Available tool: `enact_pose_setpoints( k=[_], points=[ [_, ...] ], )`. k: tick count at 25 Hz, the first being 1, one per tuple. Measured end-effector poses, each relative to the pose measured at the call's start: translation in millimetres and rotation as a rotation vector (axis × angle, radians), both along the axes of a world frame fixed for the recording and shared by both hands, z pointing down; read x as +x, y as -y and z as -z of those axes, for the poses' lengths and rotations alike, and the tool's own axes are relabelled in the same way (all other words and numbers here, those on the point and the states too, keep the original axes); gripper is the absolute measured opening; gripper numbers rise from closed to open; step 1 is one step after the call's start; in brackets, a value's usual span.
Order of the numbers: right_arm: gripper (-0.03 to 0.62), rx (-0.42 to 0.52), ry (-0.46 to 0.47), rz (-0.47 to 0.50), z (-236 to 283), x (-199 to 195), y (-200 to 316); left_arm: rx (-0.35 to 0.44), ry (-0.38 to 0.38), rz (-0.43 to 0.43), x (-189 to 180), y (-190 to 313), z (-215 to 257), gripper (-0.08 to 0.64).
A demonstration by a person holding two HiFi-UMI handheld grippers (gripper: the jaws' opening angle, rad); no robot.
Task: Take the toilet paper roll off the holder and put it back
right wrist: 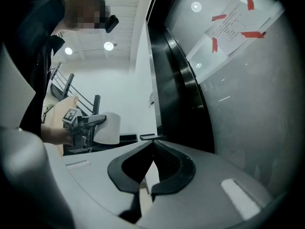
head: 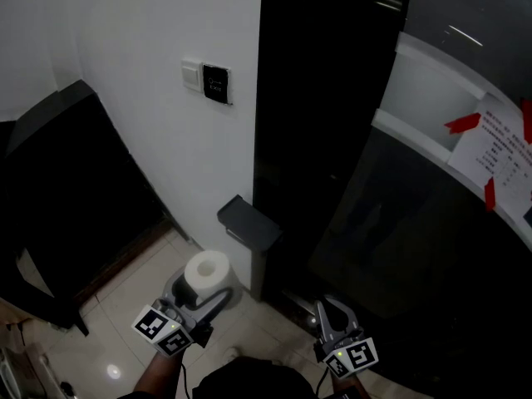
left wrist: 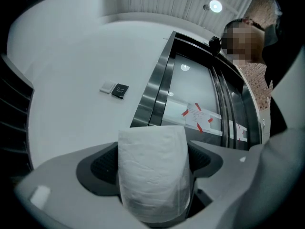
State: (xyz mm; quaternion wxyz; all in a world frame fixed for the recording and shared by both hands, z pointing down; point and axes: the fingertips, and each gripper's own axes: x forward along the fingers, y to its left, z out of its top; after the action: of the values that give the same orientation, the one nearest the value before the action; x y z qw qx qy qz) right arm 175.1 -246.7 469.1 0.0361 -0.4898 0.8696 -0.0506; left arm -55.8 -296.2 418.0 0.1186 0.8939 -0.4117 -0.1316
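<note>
Toilet paper roll off the holder, clamped in our left gripper.

Left jaws press both sides of the upright roll, which sits below and just left of the dark holder at the white wall's corner. Our right gripper hangs apart near the glossy black panel, its tips together on nothing. A switch plate is higher up the wall, and a taped notice is on the right.

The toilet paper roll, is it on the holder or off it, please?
Off. The left gripper is shut on the toilet paper roll, holding it beside the dark wall holder, apart from it.
</note>
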Motion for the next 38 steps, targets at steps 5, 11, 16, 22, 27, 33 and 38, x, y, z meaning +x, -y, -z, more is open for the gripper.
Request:
enact_pose_setpoints(
  k=[5,11,16,22,27,33,38],
  points=[
    [0.014,0.003,0.002,-0.005,0,1,4,0.053,0.048,-0.022,13,28,13,0.431],
    [0.014,0.006,0.001,-0.011,1,3,11,0.093,0.058,-0.016,28,69,29,0.431],
    [0.014,0.019,-0.008,-0.029,5,11,21,0.132,0.062,-0.018,41,98,36,0.431],
    [0.014,0.04,-0.008,-0.051,11,20,33,0.136,0.138,0.012,54,133,31,0.431],
    [0.014,0.057,-0.003,-0.062,13,24,41,0.159,0.211,0.024,65,153,30,0.431],
    [0.014,0.059,-0.003,-0.083,12,32,45,0.168,0.31,0.062,77,169,14,0.431],
    [0.014,0.062,0.002,-0.101,10,37,43,0.177,0.328,0.081,82,174,7,0.431]
  ],
)
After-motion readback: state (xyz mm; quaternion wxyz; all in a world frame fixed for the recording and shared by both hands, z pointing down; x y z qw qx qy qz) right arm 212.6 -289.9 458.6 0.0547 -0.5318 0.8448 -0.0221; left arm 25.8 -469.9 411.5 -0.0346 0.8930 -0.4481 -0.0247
